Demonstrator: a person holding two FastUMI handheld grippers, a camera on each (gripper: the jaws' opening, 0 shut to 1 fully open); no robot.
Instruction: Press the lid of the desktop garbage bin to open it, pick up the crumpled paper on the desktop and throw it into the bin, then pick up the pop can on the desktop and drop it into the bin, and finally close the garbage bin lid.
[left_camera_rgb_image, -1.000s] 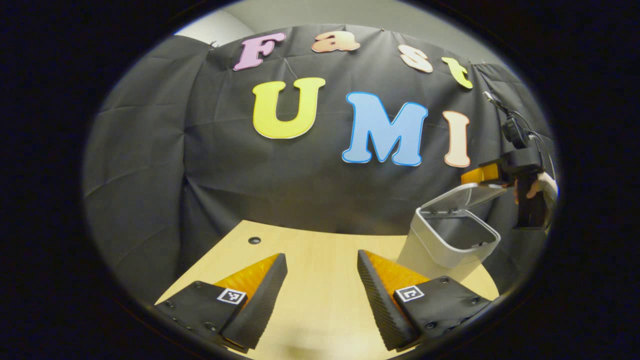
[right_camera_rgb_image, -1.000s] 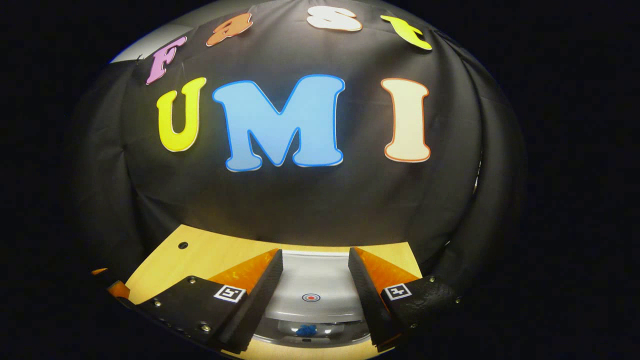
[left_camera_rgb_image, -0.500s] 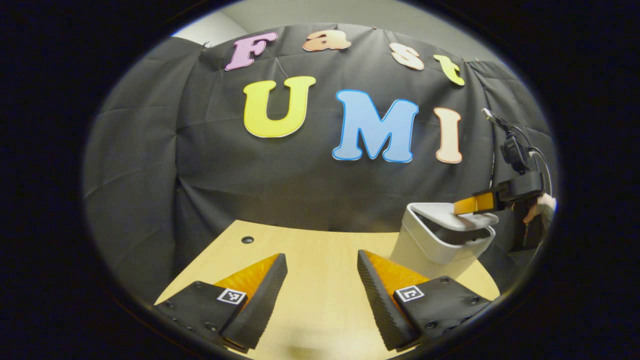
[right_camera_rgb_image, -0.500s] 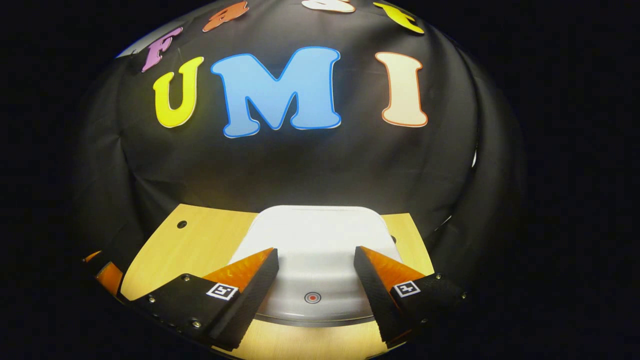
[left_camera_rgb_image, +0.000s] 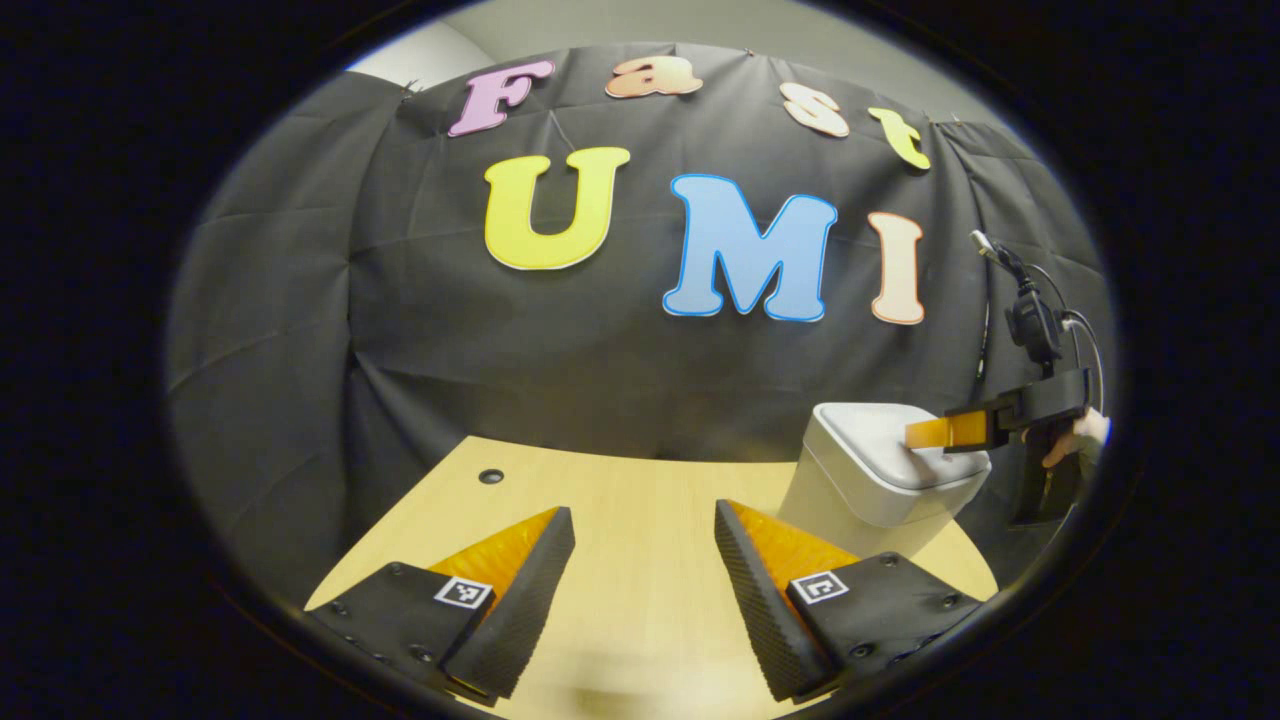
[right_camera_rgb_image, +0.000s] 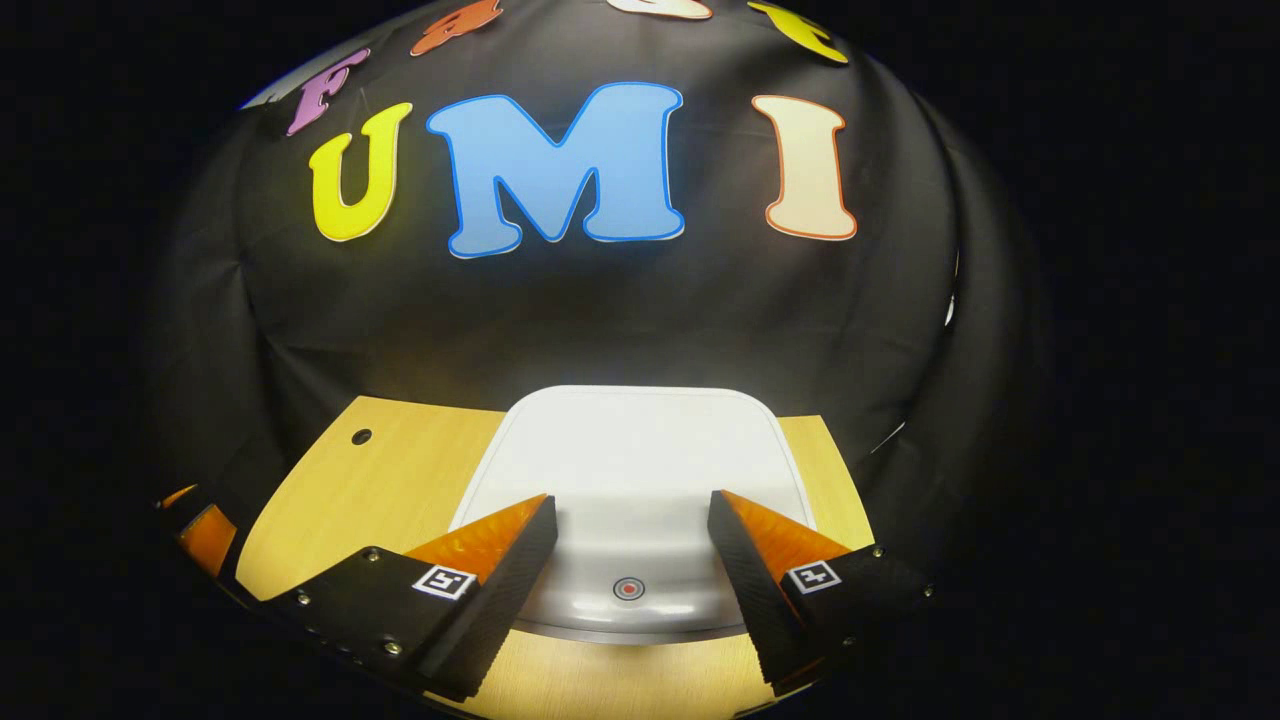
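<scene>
Over the shut bin lid (right_camera_rgb_image: 640, 450) — right gripper (right_camera_rgb_image: 632, 520) spread.

Pretty dim booth overall, lit from above and in front: the bin lid (right_camera_rgb_image: 640, 460) is blown out nearly white in the right gripper view, while the surface (left_camera_rgb_image: 620, 520) glows warm. Straight edges get bent hard toward the rims by the fisheye, and corners are swallowed in shadow. Focus is kept sharp throughout.
</scene>
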